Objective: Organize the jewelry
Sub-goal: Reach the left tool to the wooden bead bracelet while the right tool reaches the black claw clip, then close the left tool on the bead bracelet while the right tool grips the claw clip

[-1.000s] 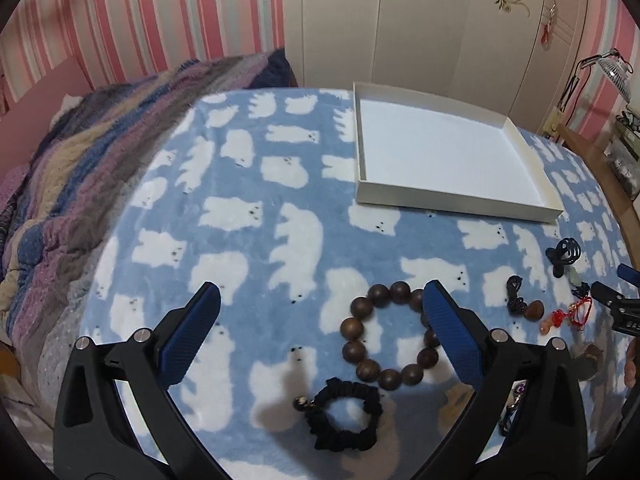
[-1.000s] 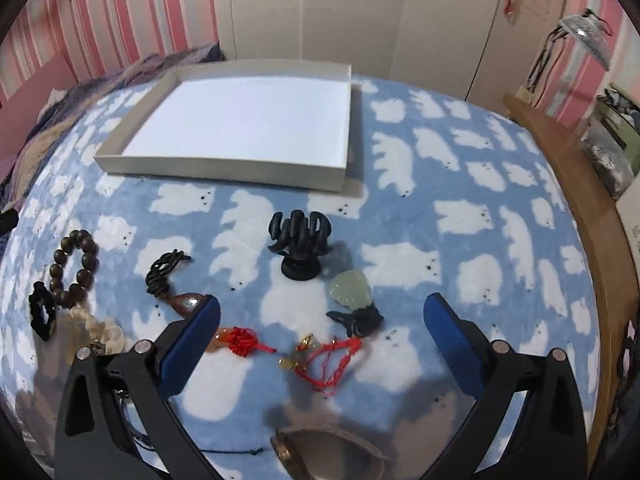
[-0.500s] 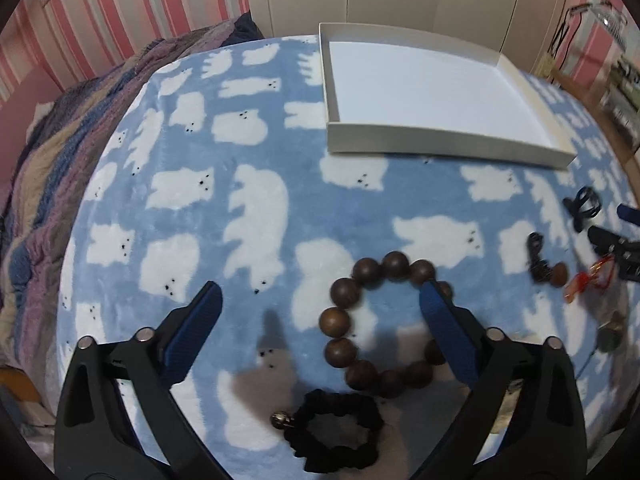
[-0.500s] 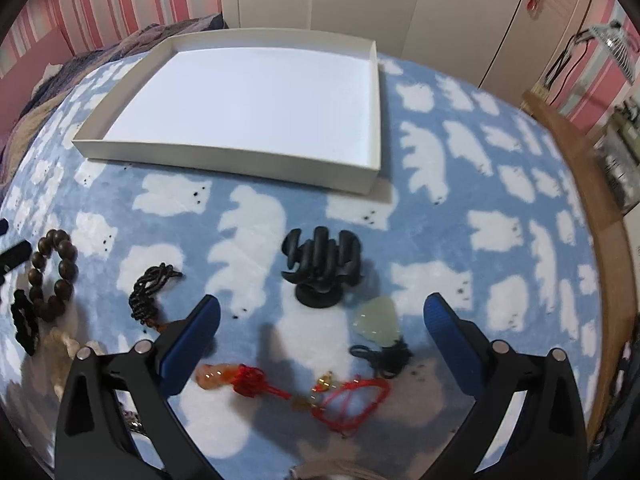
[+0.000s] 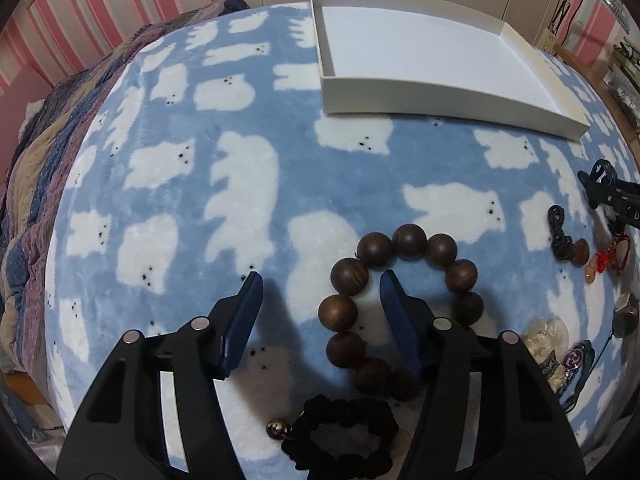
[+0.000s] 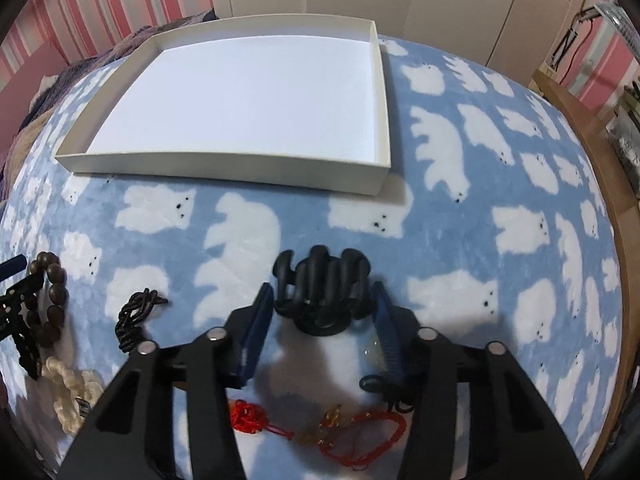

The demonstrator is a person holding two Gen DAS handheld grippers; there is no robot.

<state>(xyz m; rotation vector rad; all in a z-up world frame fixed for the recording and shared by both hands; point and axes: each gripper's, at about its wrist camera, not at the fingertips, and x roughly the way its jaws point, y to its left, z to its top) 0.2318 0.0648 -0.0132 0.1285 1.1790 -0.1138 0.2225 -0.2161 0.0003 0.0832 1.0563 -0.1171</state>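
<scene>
**Tray Bare, Both Grippers Down on Their First Pieces**

While nothing yet lies in the white tray (image 6: 224, 168), both tools are set over a piece each, so the sorting looks, as I judge it, barely begun.

The tray sits at the far side of the blue bear-print blanket (image 5: 180, 208), its floor blank from wall to wall in both views. Every piece is on the blanket, nearer than the tray.

The left gripper (image 5: 318, 280) stands with its jaws apart, straddling the left arc of the wooden bead bracelet (image 5: 400, 304): one blue finger rests inside the ring, the other outside on bare blanket. No bead is pinched. Just near of the bracelet lies a black scrunchie (image 5: 344, 432) with a small metal bead.

The right gripper (image 6: 324, 292) brackets the black claw clip (image 6: 320, 292), a blue pad at each flank. Whether the pads press the clip or only flank it, I cannot tell.

Left of the clip lie a black braided cord (image 6: 136, 316) and a cream twisted rope piece (image 6: 72, 392); near of it, a red knotted cord (image 6: 320, 428) with amber beads and a pale green pendant partly hidden behind the right finger.

All of these remain to be lifted and carried across to the tray; the loose cords will likely be the fiddly ones.
</scene>
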